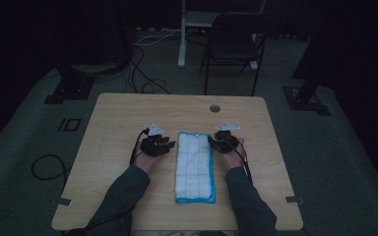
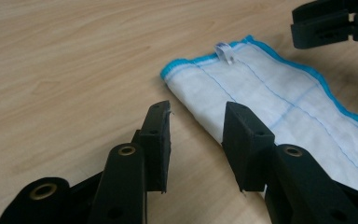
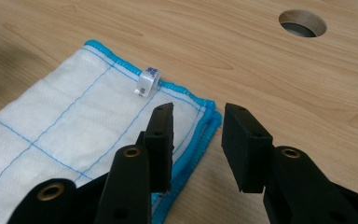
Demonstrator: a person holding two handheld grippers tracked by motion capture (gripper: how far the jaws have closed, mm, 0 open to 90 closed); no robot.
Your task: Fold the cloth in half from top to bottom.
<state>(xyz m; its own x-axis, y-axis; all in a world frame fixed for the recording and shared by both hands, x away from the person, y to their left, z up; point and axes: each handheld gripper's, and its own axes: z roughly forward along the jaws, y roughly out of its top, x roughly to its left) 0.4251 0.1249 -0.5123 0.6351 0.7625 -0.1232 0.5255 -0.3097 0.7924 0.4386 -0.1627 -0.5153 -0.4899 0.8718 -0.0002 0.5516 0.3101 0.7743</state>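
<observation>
While dimness blurs our high view, we see the folded cloth mid-table, its near layers hidden; our left gripper and right gripper flank its far corners, jaws apart, gripping nothing.

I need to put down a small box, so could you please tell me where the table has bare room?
Bare wood lies on the wooden table between its far edge and the folded white cloth with blue trim, beside the round cable hole, and along both side edges. It is crowded mid-table, where the left gripper and right gripper flank the cloth.
</observation>
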